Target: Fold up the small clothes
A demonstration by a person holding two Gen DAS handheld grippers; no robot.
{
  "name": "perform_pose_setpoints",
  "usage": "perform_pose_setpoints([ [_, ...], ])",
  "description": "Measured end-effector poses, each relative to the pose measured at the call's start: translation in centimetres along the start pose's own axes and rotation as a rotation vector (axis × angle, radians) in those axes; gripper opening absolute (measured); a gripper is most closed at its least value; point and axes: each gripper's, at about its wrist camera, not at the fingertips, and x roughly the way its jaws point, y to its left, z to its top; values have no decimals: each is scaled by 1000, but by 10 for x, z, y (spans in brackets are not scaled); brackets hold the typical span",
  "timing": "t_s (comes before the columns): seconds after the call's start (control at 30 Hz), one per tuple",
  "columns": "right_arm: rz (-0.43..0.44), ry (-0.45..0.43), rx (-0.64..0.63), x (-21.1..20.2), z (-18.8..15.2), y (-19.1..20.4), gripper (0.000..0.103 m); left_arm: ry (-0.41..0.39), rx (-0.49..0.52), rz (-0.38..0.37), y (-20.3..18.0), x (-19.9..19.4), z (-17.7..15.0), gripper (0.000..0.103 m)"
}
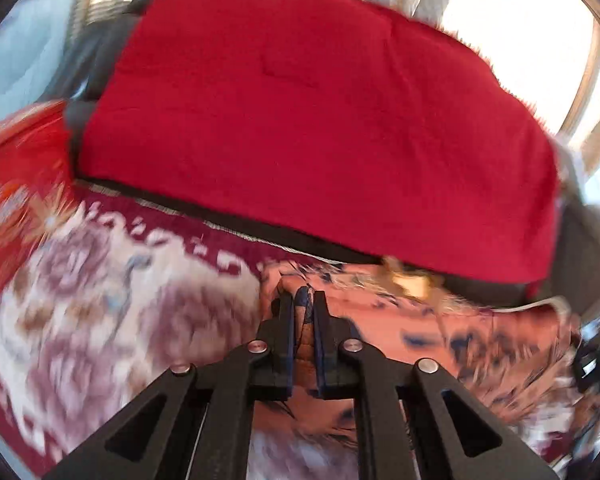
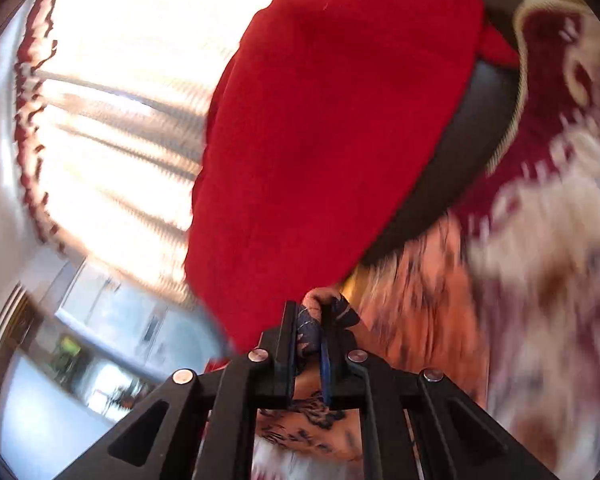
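Observation:
A small salmon-pink garment with a dark blue print [image 1: 384,320] hangs above a patterned rug, stretched to the right of my left gripper [image 1: 303,300]. That gripper is shut on the garment's edge; cloth shows between its black fingers. In the right wrist view my right gripper [image 2: 313,312] is shut on another bunched edge of the same garment [image 2: 412,292], which trails off to the right. Both views are blurred by motion.
A red blanket [image 1: 308,120] covers a dark sofa or seat just ahead; it also shows in the right wrist view [image 2: 332,120]. A maroon and cream floral rug [image 1: 100,300] lies below. Bright curtained windows [image 2: 120,120] stand behind.

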Motion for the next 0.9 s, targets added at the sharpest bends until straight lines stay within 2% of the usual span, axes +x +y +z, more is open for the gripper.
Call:
perform_pose_setpoints([
  [0.03, -30, 14, 43, 28, 9, -19, 13, 24, 23, 29, -5, 33, 5, 13],
  [0.07, -98, 48, 53, 51, 13, -36, 24, 47, 46, 54, -8, 54, 5, 31],
  [0.1, -200, 84, 55, 67, 15, -52, 32, 123, 76, 103, -10, 89, 2, 47],
  [0.13, -292, 111, 66, 78, 13, -66, 43, 185, 77, 152, -7, 110, -3, 48],
  [0.17, -337, 133, 84, 85, 9, -81, 45, 238, 71, 181, -2, 128, -7, 48],
  [0.2, -326, 130, 87, 83, 7, -85, 47, 259, 50, 191, 6, 136, -10, 48],
  [0.23, -307, 113, 84, 76, 4, -86, 54, 241, 29, 190, 12, 132, -12, 48],
  [0.27, -289, 93, 68, 66, 1, -85, 65, 204, 12, 176, 19, 122, -13, 48],
  [0.3, -287, 85, 20, 53, -4, -79, 68, 163, 5, 161, 26, 107, -15, 51],
  [0.33, -291, 97, -24, 44, -9, -75, 69, 130, 2, 154, 31, 95, -18, 55],
  [0.37, -283, 126, -71, 35, -17, -69, 69, 89, 1, 149, 38, 78, -25, 65],
  [0.4, -275, 149, -89, 31, -23, -67, 69, 84, 8, 145, 41, 71, -31, 72],
  [0.43, -273, 190, -110, 28, -32, -65, 69, 104, 23, 126, 43, 68, -41, 72],
  [0.53, -250, 315, -174, 39, -57, -53, 69, 195, 57, 72, 37, 82, -66, 72],
  [0.63, -304, 385, -281, 64, -75, -39, 67, 264, 91, 67, 21, 104, -83, 72],
  [0.67, -329, 392, -285, 71, -77, -37, 56, 248, 119, 95, 13, 107, -85, 52],
  [0.7, -351, 405, -282, 77, -79, -34, 45, 238, 145, 104, 6, 110, -84, 23],
  [0.73, -349, 424, -273, 79, -80, -30, 28, 280, 116, 97, 3, 115, -80, 21],
  [0.8, -388, 439, -313, 86, -79, -13, 23, 300, 52, 100, 1, 111, -68, 16],
  [0.9, -357, 400, -355, 68, -69, 25, 20, 225, 28, 83, -4, 75, -47, 15],
])
